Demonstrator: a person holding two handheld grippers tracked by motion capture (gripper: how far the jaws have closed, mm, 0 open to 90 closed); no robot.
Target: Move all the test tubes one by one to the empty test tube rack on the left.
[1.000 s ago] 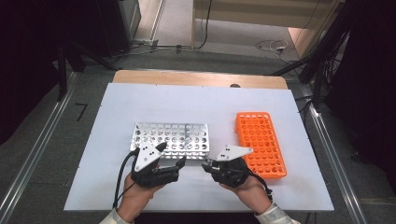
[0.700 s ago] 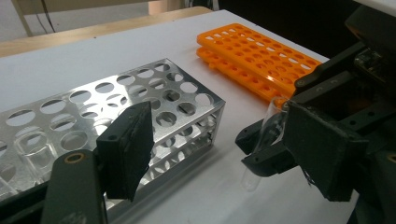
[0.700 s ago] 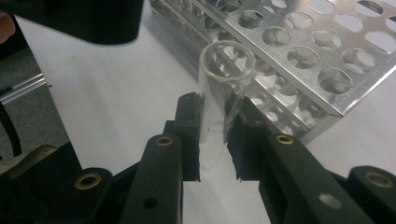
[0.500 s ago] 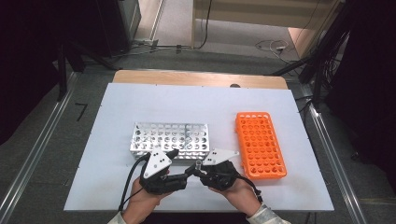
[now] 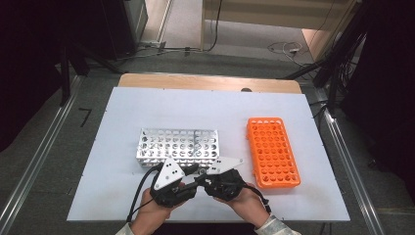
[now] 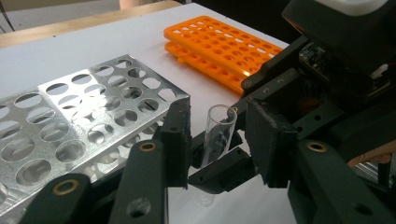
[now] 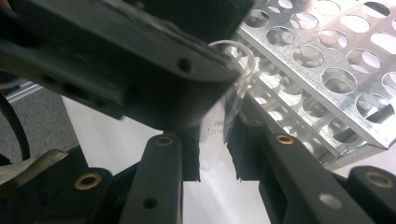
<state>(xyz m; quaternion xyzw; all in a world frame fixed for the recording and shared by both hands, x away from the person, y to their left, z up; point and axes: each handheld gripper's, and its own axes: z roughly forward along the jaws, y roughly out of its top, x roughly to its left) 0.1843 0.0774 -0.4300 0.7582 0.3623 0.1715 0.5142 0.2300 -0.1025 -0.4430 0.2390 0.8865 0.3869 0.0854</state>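
A clear, empty test tube [image 6: 218,133] stands upright just in front of the silver metal rack [image 5: 178,146]. My right gripper [image 7: 215,140] is shut on the test tube [image 7: 233,93] low on its body. My left gripper [image 6: 219,116] is open, with one jaw on each side of the tube's upper part and a gap at both sides. In the high view the left gripper [image 5: 195,169] and the right gripper [image 5: 200,178] meet tip to tip near the rack's front edge, each held by a hand.
An orange plastic rack [image 5: 272,151] with several empty holes lies right of the silver one. Both sit on a white table [image 5: 147,107]. The silver rack's holes [image 6: 70,121] look empty.
Both hands have drawn back a little from the silver rack toward the table's near edge, and the two grippers have come closer together.
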